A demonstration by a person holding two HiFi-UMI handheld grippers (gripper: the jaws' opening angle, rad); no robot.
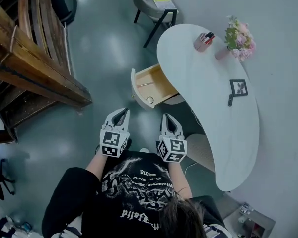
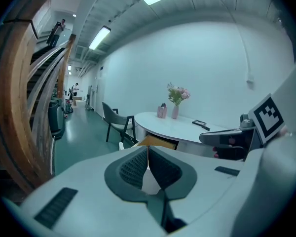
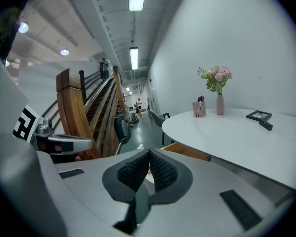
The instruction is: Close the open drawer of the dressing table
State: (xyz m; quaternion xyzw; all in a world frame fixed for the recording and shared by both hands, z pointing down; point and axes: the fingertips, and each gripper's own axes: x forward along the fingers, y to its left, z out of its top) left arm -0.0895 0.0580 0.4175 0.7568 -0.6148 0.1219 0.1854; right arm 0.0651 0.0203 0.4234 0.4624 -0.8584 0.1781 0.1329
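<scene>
White table [image 1: 201, 78], wooden drawer [image 1: 156, 82] open

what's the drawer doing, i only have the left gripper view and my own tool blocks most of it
Observer: The head view shows the drawer pulled well out from under the white table, its wooden inside exposed.
Operator: are the tools on it yet
Observer: No, the left tool and right tool are both short of its front and touch nothing.
Operator: is the right one open
Observer: No, the right gripper view shows its jaws together with nothing between them.
</scene>
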